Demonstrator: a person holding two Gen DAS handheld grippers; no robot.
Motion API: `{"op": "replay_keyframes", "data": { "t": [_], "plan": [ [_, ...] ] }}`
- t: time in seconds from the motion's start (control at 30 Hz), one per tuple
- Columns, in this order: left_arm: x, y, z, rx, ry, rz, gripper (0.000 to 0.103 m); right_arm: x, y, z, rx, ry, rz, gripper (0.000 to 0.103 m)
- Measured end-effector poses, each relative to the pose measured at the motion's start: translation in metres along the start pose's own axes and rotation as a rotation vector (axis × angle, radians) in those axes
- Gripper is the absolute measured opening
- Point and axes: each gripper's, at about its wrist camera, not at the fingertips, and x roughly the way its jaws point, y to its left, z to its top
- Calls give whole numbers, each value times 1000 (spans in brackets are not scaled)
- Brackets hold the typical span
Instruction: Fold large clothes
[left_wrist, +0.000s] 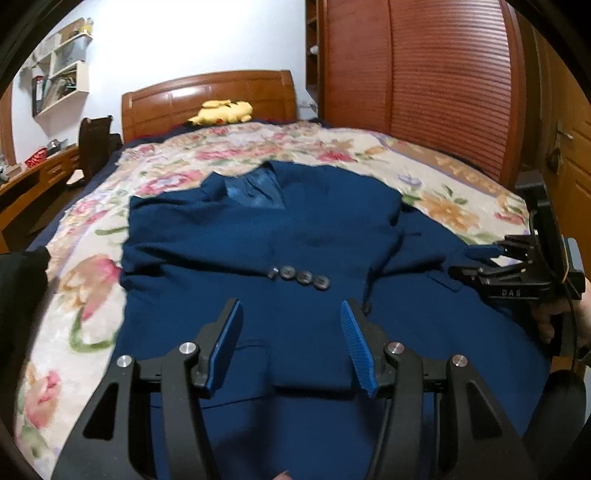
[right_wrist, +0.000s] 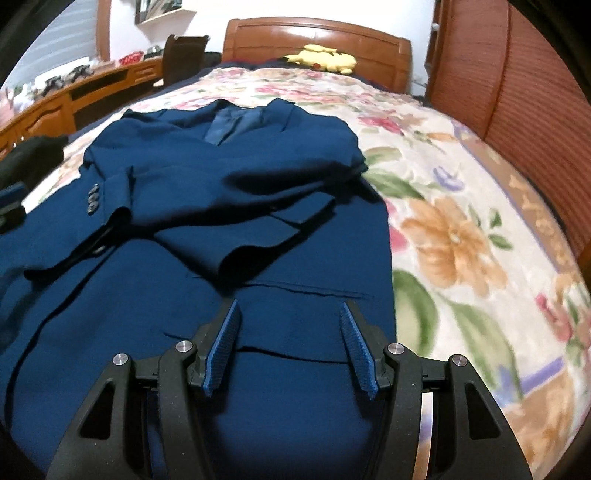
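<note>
A navy blue suit jacket (left_wrist: 295, 236) lies front-up on the floral bedspread, collar toward the headboard. Both sleeves are folded across its chest; one cuff shows a row of buttons (left_wrist: 301, 277). My left gripper (left_wrist: 291, 325) is open and empty, hovering over the jacket's lower front near a pocket flap. My right gripper (right_wrist: 288, 325) is open and empty over the jacket's (right_wrist: 229, 192) lower right part, just short of the folded sleeve end (right_wrist: 236, 254). The right gripper also shows at the right edge of the left wrist view (left_wrist: 480, 258).
The floral bedspread (right_wrist: 461, 229) reaches out to the right and left of the jacket. A yellow plush toy (left_wrist: 221, 112) lies by the wooden headboard (left_wrist: 207, 96). A wooden wardrobe (left_wrist: 424, 74) stands on the right, a desk and chair (left_wrist: 92, 144) on the left.
</note>
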Motion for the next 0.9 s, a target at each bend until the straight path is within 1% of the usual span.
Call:
{"op": "replay_keyframes", "data": {
  "t": [0.1, 0.17, 0.27, 0.37, 0.47, 0.5, 0.57, 0.63, 0.73, 0.83, 0.9],
  "plan": [
    [11, -8, -2, 10, 45, -31, 54, 2, 0, -3, 4, -11, 8, 58],
    [17, -14, -4, 25, 66, -31, 54, 1, -1, -4, 13, -16, 18, 58],
    [18, -18, -5, 40, 72, -15, 54, -1, -2, -3, 20, -19, 23, 58],
    [14, -15, -5, 32, 63, -13, 54, -9, 4, 3, -6, -35, 18, 57],
    [12, -11, -5, 24, 60, -3, 54, -20, 15, 16, -33, -72, 40, 57],
    [11, -9, -5, 20, 61, -1, 54, -21, 18, 22, -37, -77, 52, 56],
    [9, -5, -5, 13, 57, 4, 54, -21, 30, 36, -50, -89, 91, 53],
    [5, 0, -5, 9, 51, 8, 54, -18, 43, 49, -61, -99, 132, 52],
    [-1, 8, -5, 0, 41, 16, 54, -2, 68, 68, -70, -70, 207, 51],
    [-9, 20, -6, -14, 28, 29, 54, 19, 92, 82, -72, -18, 270, 50],
    [-16, 27, -6, -22, 16, 36, 54, 30, 101, 85, -77, 14, 283, 44]
  ]
}}
